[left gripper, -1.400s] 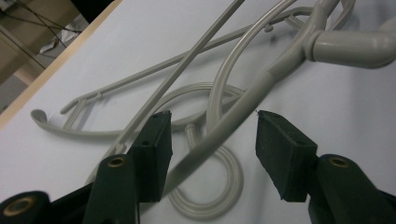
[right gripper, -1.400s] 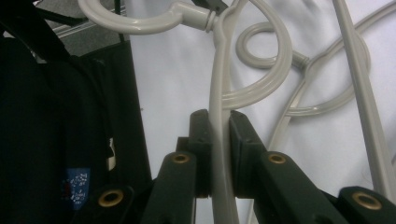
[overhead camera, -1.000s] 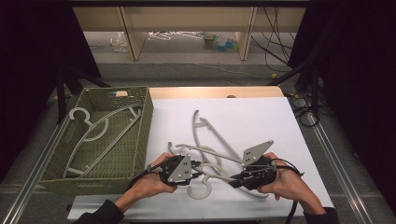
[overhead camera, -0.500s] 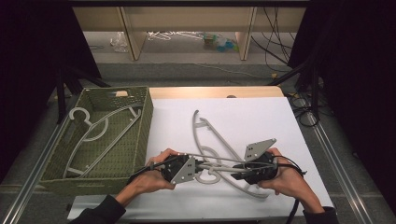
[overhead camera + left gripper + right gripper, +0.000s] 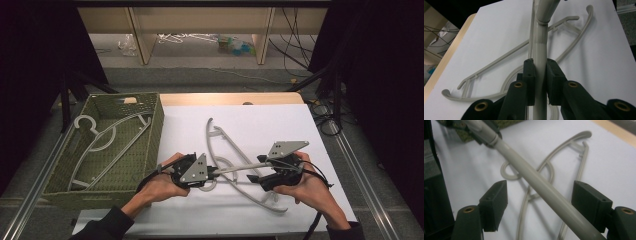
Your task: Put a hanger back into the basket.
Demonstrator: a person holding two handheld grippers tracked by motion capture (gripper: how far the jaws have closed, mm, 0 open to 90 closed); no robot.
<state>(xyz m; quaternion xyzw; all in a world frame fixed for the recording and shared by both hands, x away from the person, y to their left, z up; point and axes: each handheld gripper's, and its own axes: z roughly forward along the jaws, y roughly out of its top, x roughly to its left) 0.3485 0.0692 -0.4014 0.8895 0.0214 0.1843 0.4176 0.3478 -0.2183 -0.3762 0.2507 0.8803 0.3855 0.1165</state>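
So right now my left gripper [image 5: 212, 171] is clamped tight on the straight bar of a grey plastic hanger [image 5: 539, 52]; in the left gripper view both pads are pressed flat against that bar, no gap at all. My right gripper [image 5: 255, 176] has just been opening: in the right gripper view its jaws stand spread wide with the same bar running diagonally between them, and neither pad touches it. That means the hanger hangs off the left gripper alone, lifted a bit over the white sheet on the desk [image 5: 260, 125], near the front edge and between my two hands. There's a second hanger [image 5: 225, 145] lying flat on the sheet just behind and under the held one, and from above the two overlap enough that I can't tell whether they're hooked together or just crossing. Over on the left the green woven basket [image 5: 152, 135] already has one hanger [image 5: 107, 142] lying in it. My guess is I'm about a third of the way: one stowed, one in hand that needs carrying left and dropping in, and one more waiting on the sheet.
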